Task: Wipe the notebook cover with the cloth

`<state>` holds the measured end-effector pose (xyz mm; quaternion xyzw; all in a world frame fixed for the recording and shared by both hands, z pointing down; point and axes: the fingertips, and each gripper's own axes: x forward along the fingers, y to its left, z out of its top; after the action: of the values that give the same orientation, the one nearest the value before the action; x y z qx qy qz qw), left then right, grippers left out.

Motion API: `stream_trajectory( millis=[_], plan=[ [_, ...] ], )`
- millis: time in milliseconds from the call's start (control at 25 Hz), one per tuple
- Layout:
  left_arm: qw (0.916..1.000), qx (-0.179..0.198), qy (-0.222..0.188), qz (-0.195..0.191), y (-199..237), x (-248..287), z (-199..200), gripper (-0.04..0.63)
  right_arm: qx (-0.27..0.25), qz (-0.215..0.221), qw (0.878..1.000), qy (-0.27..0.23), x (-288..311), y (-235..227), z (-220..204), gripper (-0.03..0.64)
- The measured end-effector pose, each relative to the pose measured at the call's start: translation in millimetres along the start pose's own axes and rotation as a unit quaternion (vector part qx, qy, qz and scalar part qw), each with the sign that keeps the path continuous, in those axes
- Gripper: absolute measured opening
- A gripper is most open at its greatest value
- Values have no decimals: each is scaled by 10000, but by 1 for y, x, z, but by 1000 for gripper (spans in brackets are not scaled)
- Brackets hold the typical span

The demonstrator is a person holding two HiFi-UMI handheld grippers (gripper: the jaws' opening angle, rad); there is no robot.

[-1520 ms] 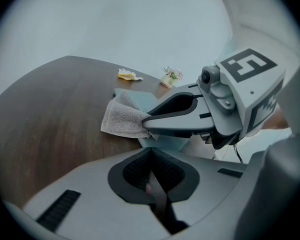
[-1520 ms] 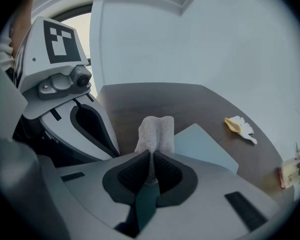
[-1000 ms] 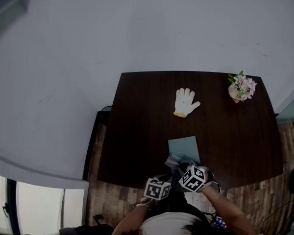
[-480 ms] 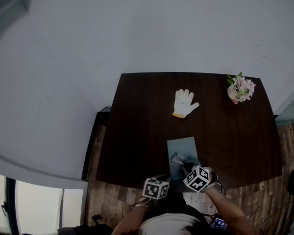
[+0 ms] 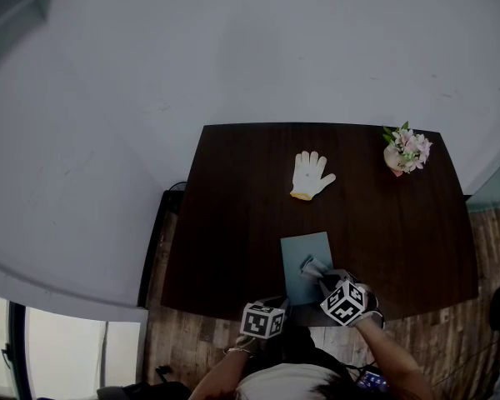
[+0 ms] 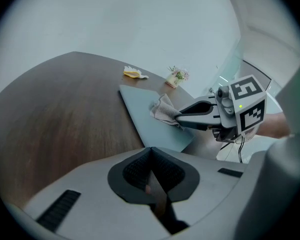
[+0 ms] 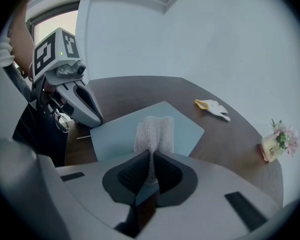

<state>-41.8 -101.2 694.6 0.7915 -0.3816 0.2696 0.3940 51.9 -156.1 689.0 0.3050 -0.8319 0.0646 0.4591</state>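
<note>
A pale blue notebook (image 5: 302,252) lies flat near the table's front edge, also in the left gripper view (image 6: 140,111) and the right gripper view (image 7: 117,134). A crumpled grey cloth (image 5: 311,267) rests on its cover, and my right gripper (image 5: 323,280) is shut on the cloth's near end. In the right gripper view the cloth (image 7: 154,131) runs out from between the jaws (image 7: 150,156) onto the notebook. My left gripper (image 5: 277,305) hangs at the front edge, left of the notebook, shut with nothing in it (image 6: 151,166).
A white glove (image 5: 310,174) with a yellow cuff lies at the middle of the dark wooden table (image 5: 233,223). A small pot of pink flowers (image 5: 404,151) stands at the far right corner. Wooden floor shows on both sides of the table.
My right gripper has dragged the cloth to the right across the notebook cover. The left gripper has barely moved.
</note>
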Motion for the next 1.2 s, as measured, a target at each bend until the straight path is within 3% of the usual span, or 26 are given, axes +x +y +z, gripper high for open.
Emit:
stream_trajectory(
  millis=[720, 1200],
  plan=[
    [9998, -126, 58, 135, -1, 3, -3, 14, 676, -505, 9964, 124, -21, -32, -43, 32],
    [9989, -144, 39, 445, 1, 1, -7, 14, 844, -676, 9911, -770, -60, -31, -5, 32]
  ],
)
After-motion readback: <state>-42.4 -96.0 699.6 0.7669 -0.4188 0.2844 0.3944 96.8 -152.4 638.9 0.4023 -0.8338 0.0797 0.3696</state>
